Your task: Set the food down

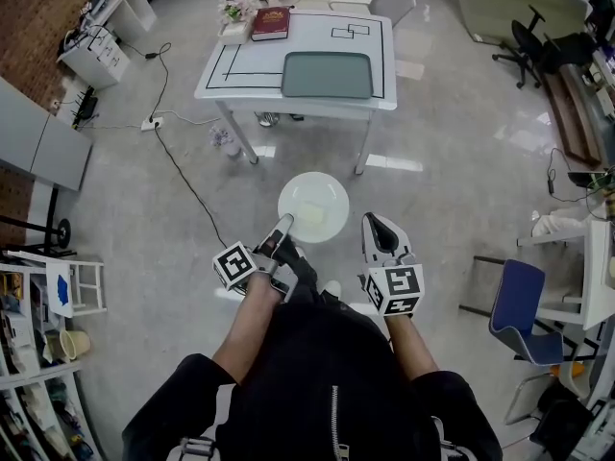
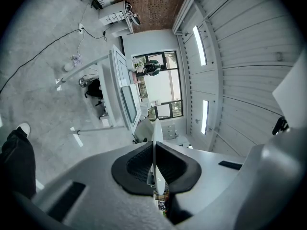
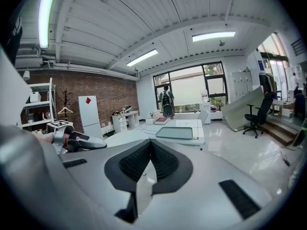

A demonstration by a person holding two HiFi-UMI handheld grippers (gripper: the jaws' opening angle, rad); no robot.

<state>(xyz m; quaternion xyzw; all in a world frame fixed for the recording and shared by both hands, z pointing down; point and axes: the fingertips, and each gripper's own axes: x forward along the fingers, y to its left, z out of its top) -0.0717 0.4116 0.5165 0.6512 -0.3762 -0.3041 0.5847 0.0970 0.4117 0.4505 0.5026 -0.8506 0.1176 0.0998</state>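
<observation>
Black jacket (image 1: 327, 392) zipped, I stand on the pale polished floor (image 1: 173, 229) of an open workroom with tongs in each hand. My left gripper (image 1: 282, 227) has its jaws clamped on the near rim of a round white plate (image 1: 312, 188). The thin edge is pinched between the black ribbed pads, and the plate rides level in the air in front of me. A pale, squarish piece of food (image 1: 312, 216) lies on the plate, toward the side nearest me. My right gripper (image 1: 375, 227) hangs just beside the plate's right edge without touching it; its jaws are drawn together and have hold of nothing.

Ahead, well apart from me, stands a white rectangular table marked with black tape lines (image 1: 252, 65). It bears a grey-green tray (image 1: 327, 75), a dark red book (image 1: 271, 23) and a small bunch of pale flowers (image 1: 233, 8).

By my reading this is the carrying step: the food is up off any surface and not yet set down. The next move calls for crossing to the table with the plate kept flat, since a grip on one rim alone gives it room to tip and let the food slide. Whether the tray or a bare stretch of tabletop is the intended spot, I cannot tell. Either way, the plate's base should rest fully before my left jaws let go. My empty right tongs could steady the far rim on the way down.
</observation>
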